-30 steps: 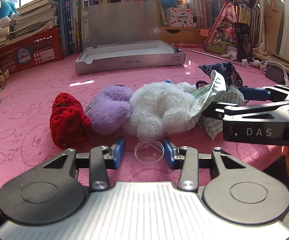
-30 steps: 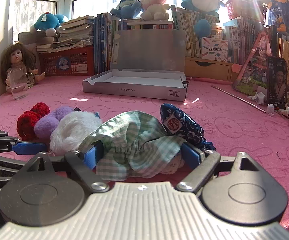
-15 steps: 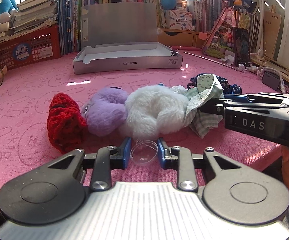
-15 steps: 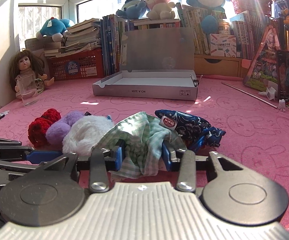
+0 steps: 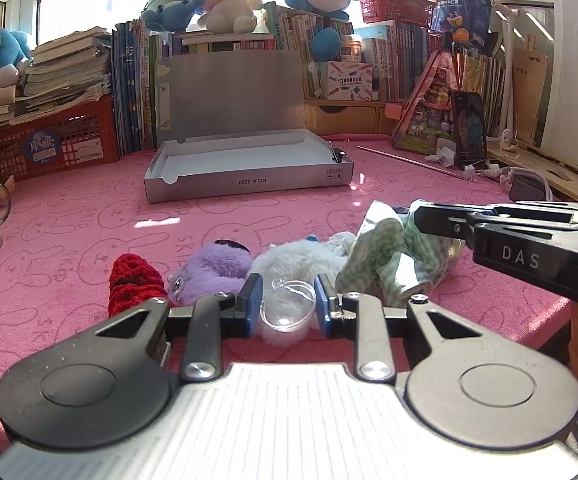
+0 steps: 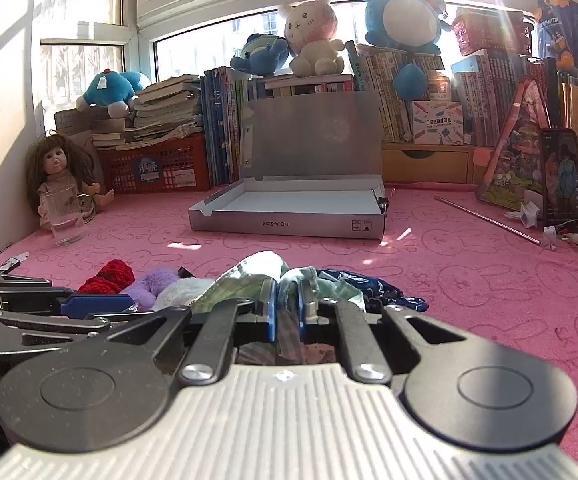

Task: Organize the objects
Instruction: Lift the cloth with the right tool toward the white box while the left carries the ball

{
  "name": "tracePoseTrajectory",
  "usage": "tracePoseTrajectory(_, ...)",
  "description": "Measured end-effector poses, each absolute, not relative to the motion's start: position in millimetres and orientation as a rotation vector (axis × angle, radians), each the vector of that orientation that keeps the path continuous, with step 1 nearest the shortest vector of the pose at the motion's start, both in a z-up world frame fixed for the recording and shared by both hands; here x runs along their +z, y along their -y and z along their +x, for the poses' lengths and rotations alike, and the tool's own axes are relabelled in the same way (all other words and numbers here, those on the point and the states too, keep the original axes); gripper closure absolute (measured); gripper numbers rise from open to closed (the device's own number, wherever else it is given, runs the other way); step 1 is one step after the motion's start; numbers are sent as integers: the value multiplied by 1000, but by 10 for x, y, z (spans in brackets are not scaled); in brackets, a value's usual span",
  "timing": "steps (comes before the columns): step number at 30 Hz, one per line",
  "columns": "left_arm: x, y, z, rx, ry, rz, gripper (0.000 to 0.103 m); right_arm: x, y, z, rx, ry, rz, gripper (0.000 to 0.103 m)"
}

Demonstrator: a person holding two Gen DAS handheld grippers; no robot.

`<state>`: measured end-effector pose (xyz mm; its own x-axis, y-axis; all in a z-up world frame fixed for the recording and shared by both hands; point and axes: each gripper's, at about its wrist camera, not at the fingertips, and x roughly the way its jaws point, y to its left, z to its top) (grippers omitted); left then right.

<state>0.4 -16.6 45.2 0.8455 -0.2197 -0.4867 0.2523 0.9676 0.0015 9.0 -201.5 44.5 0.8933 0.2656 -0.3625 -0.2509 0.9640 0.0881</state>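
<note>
Near table edge | left gripper [image 5: 288,306] jaws grasping clear cup [image 5: 287,305]; right gripper [image 6: 287,312] jaws grasping checked cloth [image 6: 287,330]

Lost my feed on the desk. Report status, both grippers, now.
Left gripper shut on clear plastic piece. Right gripper shut on green checked cloth. Open silver box ahead across pink mat; nothing between.

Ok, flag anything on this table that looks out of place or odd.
The doll at the far left sits with an upright drinking glass in front of it, an odd pairing. A thin metal rod lies loose and slanted on the pink cloth. Nothing looks spilled or broken.
</note>
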Motion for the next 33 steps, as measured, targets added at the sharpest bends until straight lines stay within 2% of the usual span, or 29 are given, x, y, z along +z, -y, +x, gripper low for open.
tracePoseTrajectory(6, 546, 135, 102, -243, -493, 59, 70, 586, 2035, 103, 248, -350, 18, 94)
tracePoseTrajectory(7, 548, 126, 112, -240, -492, 58, 70, 586, 2039, 118, 253, -361, 13, 84)
tracePoseTrajectory(8, 544, 112, 126, -235, -493, 56, 70, 575, 2050, 124, 248, -365, 16, 80)
tracePoseTrajectory(11, 515, 82, 157, -226, -508, 51, 70, 489, 2073, 115, 245, -380, 14, 37)
tracePoseTrajectory(14, 477, 58, 186, -221, -525, 43, 70, 382, 2042, 101, 249, -396, -5, 23)
tracePoseTrajectory(19, 455, 40, 201, -215, -529, 43, 70, 225, 1996, 216, 226, -462, -7, 13)
tracePoseTrajectory(24, 440, 22, 226, -209, -531, 42, 70, 115, 2044, 288, 238, -540, 31, 16)
tracePoseTrajectory(26, 434, 28, 239, -207, -533, 41, 70, 91, 2069, 290, 267, -569, 56, 31)
tracePoseTrajectory(27, 431, 30, 241, -206, -534, 41, 70, 86, 2071, 285, 270, -577, 59, 34)
tracePoseTrajectory(32, 432, 28, 248, -205, -531, 40, 70, 152, 2102, 245, 286, -576, 100, 67)
tracePoseTrajectory(33, 432, 27, 250, -205, -530, 41, 70, 180, 2104, 239, 283, -570, 101, 68)
